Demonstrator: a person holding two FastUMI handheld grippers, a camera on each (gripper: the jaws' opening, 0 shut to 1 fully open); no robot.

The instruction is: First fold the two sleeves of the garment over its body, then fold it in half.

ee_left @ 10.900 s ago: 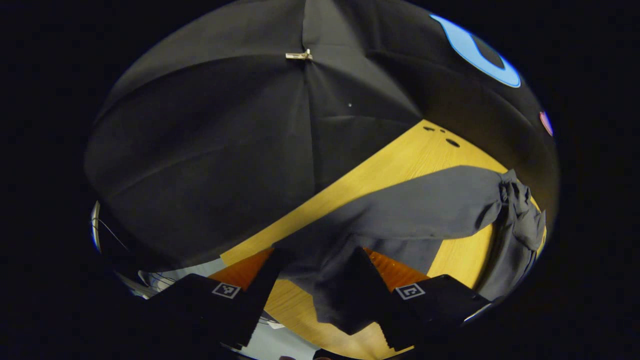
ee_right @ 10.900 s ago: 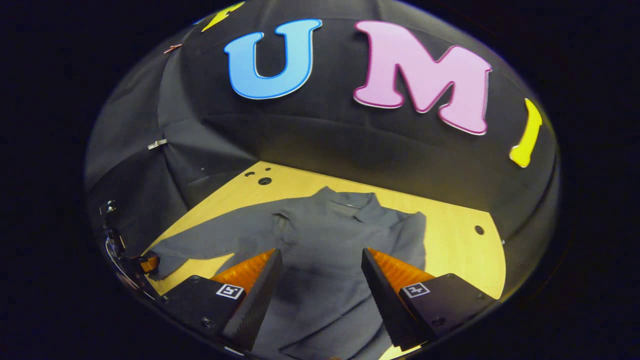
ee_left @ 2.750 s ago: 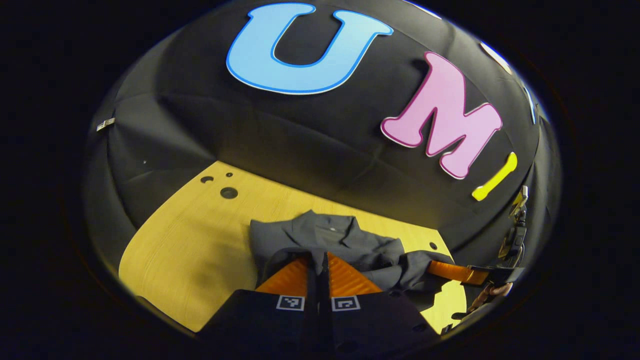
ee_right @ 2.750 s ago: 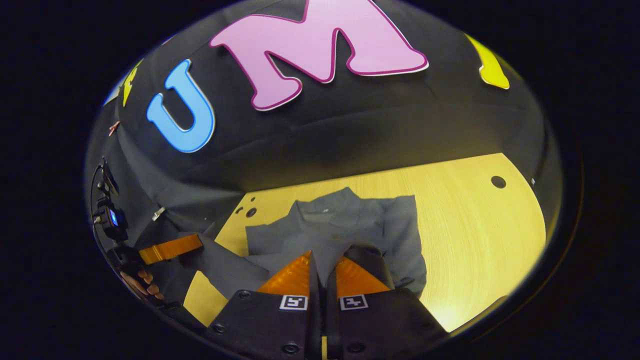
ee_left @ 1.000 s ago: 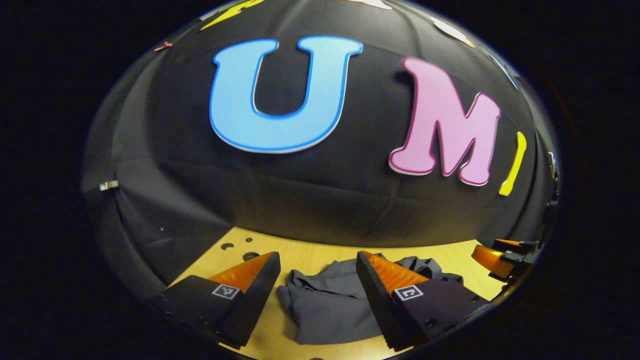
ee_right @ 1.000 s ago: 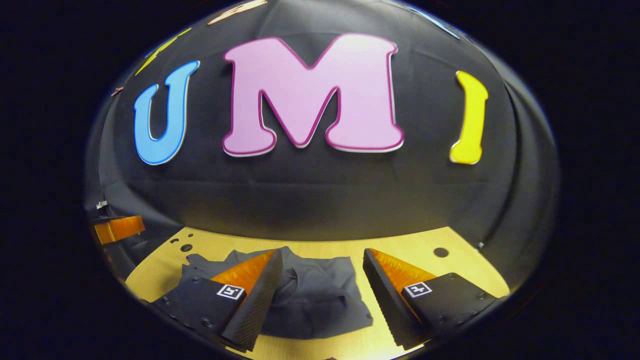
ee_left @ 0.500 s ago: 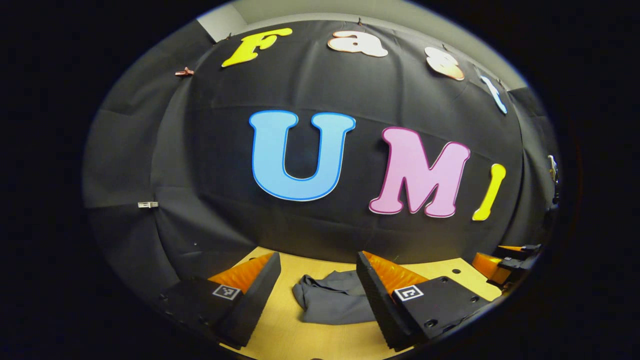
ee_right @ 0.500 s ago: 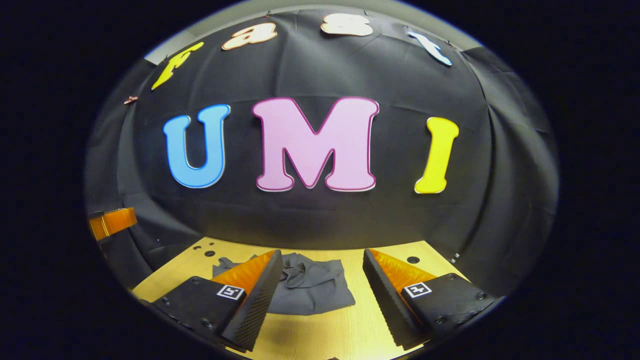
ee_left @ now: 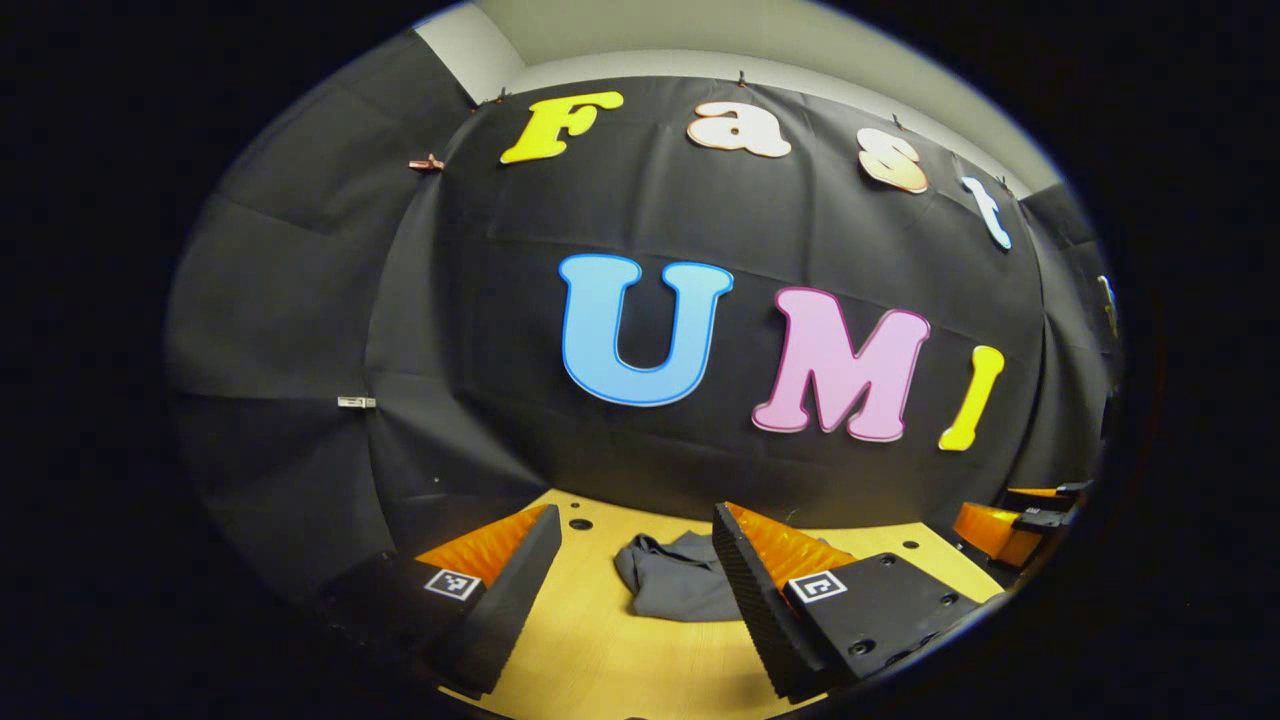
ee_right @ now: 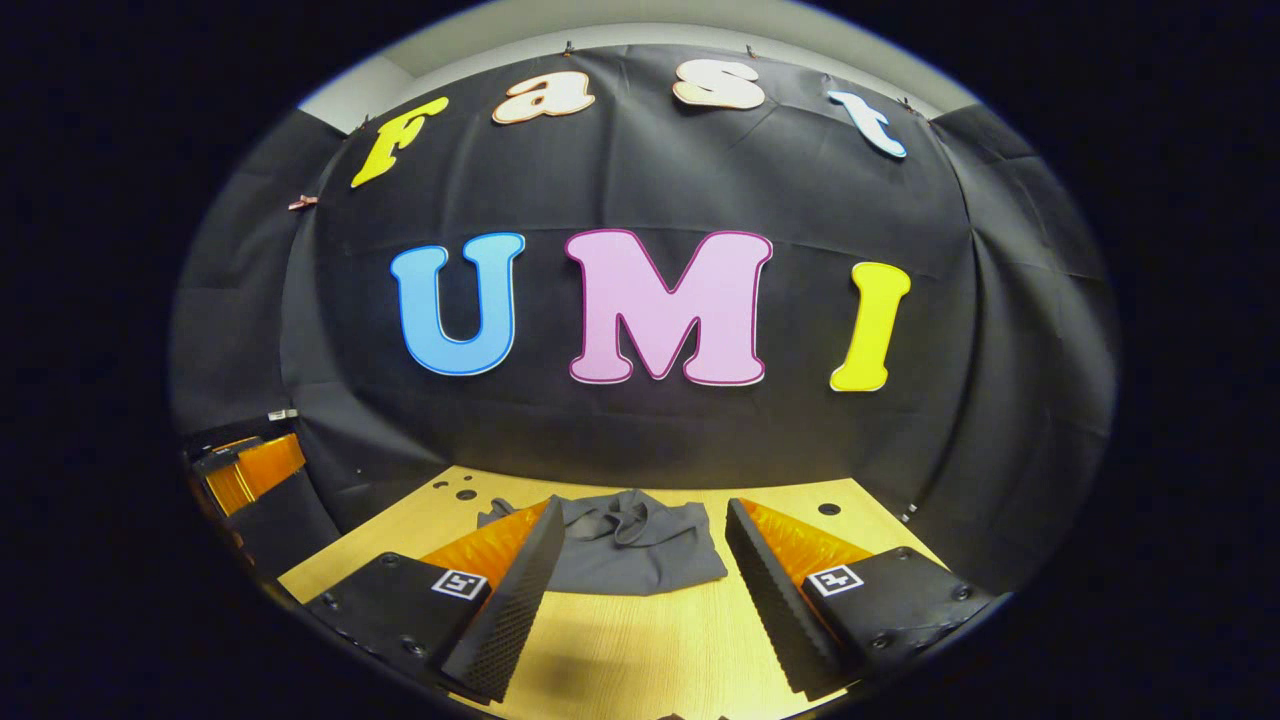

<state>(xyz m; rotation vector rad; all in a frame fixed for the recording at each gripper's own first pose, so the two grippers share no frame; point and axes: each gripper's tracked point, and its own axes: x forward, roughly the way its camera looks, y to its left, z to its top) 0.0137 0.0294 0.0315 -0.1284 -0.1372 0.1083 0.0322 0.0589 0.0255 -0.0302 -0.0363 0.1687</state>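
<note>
The dark grey garment (ee_left: 672, 582) lies folded into a compact bundle on the wooden table (ee_left: 610, 660), toward its far side near the wall. It also lies flat ahead in the right gripper view, garment (ee_right: 635, 552) on the table (ee_right: 660, 640). My left gripper (ee_left: 632, 560) is open and hangs above the table, well back from the cloth, holding nothing. My right gripper (ee_right: 640, 555) is open too, empty, and drawn back from the bundle. The right gripper (ee_left: 1005, 525) also shows at the right edge of the left gripper view; the left gripper (ee_right: 245, 465) shows at the left edge of the right gripper view.
Small round holes (ee_right: 465, 493) are set in the tabletop near its far left corner, another hole (ee_right: 827, 509) at far right. The black cloth wall (ee_right: 640, 430) closes the table's back and sides. Bare wood lies between the grippers and the garment.
Both grippers have pulled back and up from the folded garment, which looks smaller and farther off. Earlier they were shut on its cloth; they are open and empty.
</note>
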